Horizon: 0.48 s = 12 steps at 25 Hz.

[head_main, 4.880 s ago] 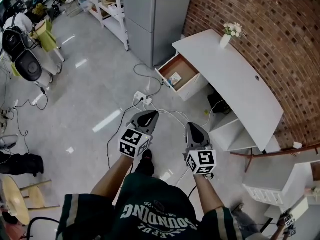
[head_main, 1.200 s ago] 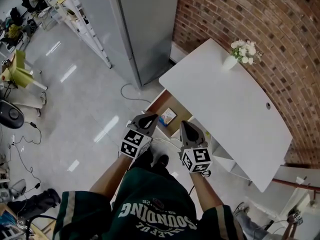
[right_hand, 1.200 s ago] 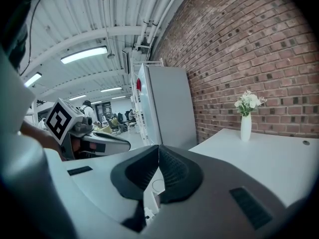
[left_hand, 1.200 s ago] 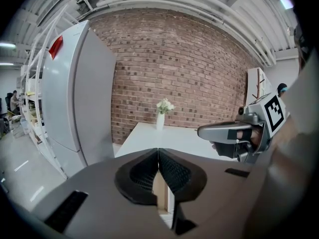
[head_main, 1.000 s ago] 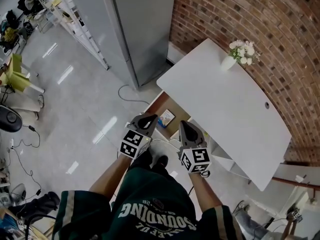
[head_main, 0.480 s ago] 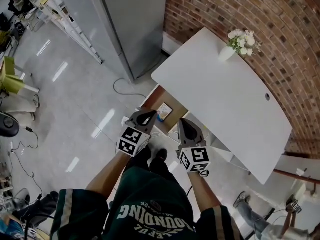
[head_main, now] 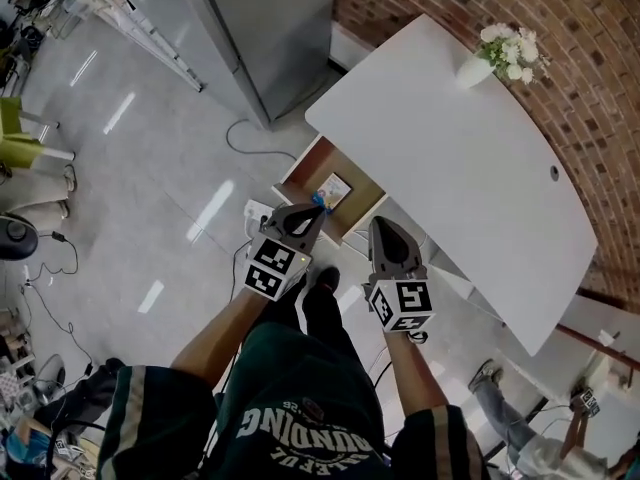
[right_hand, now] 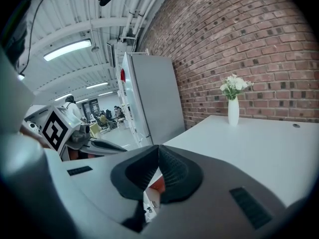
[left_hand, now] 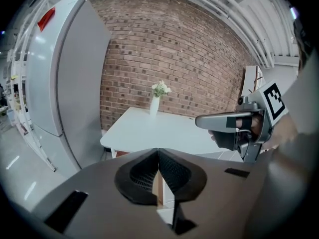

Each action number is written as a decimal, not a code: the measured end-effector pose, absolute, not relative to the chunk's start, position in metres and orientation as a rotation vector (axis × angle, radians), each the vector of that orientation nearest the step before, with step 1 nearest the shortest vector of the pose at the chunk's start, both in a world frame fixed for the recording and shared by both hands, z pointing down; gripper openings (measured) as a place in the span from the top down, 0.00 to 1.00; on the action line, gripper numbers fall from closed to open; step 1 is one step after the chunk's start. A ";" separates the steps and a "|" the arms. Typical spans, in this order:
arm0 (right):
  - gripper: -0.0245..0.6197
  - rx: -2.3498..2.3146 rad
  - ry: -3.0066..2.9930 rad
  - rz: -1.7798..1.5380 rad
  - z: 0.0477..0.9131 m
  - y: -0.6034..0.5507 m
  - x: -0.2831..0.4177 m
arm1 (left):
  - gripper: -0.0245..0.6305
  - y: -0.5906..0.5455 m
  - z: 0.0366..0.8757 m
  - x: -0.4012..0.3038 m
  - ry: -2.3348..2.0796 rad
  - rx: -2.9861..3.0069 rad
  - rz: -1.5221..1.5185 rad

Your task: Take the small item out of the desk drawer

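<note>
A white desk point(head_main: 450, 158) stands against the brick wall. Its drawer point(head_main: 306, 167) is pulled out, showing a brown bottom. A small white and blue item point(head_main: 333, 187) lies flat inside. My left gripper point(head_main: 318, 208) hovers over the drawer's near edge, just short of the item, with its jaws shut and empty point(left_hand: 158, 151). My right gripper point(head_main: 381, 222) is held beside it to the right, near the drawer's right corner, also shut with nothing held point(right_hand: 158, 148). From each gripper view the drawer is mostly hidden behind the jaws.
A white vase of flowers point(head_main: 500, 53) stands at the desk's far end. A tall grey cabinet point(head_main: 270, 18) rises left of the desk. A power strip point(head_main: 257, 210) and cables lie on the floor by the drawer. The person's legs are below the grippers.
The person has walked up to the desk, so the drawer now lies just under the gripper tips. Both grippers stayed shut and side by side.
</note>
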State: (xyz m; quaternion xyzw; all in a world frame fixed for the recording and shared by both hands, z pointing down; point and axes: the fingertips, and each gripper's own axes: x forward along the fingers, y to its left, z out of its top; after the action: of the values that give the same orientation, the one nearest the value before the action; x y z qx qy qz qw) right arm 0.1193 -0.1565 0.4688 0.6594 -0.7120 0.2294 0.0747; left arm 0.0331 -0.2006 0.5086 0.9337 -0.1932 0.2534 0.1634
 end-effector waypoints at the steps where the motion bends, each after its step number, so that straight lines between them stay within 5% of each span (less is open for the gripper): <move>1: 0.92 1.985 -2.128 0.700 0.473 -0.156 0.120 | 0.94 -0.198 0.514 0.033 -0.542 2.658 0.731; 12: 0.92 2.037 -2.056 0.831 0.516 -0.148 0.121 | 0.94 -0.190 0.560 0.032 -0.514 2.600 0.801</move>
State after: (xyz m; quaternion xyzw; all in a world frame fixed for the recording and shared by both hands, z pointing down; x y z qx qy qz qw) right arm 0.1209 -0.1477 0.5155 0.6750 -0.6814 0.2755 0.0648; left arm 0.0323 -0.1904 0.5604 0.9228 -0.1823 0.2843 0.1854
